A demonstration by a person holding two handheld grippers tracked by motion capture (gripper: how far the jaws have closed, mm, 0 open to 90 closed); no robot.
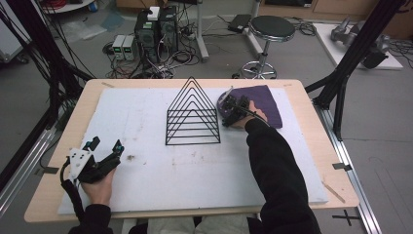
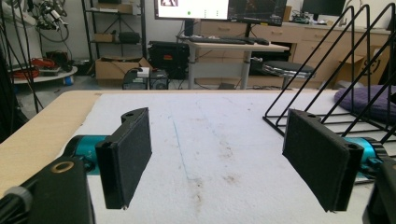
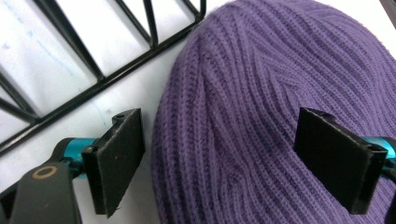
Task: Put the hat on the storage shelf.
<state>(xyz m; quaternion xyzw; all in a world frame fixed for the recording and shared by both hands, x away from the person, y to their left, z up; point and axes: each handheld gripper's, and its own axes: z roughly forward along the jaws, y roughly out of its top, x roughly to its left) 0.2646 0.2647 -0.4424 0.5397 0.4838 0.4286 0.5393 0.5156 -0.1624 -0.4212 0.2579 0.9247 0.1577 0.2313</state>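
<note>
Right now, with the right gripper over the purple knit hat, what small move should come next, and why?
Probably lower the right gripper a little and close it on the purple knit hat. Its jaws stand open astride the hat's edge, beside the black wire rack, with no fabric pinched yet. The left gripper rests open on the white foam mat, away from the hat.

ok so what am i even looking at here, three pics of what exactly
A person sits at a table with a hand-held gripper in each hand. The high view looks down from above. The other two pictures come from cameras riding on the grippers, looking along their black jaws. On the white mat stand a black wire rack and a purple knit hat. The right hand-held gripper hangs open over the hat, one jaw to each side. The left hand-held gripper is open and holds nothing.
</note>
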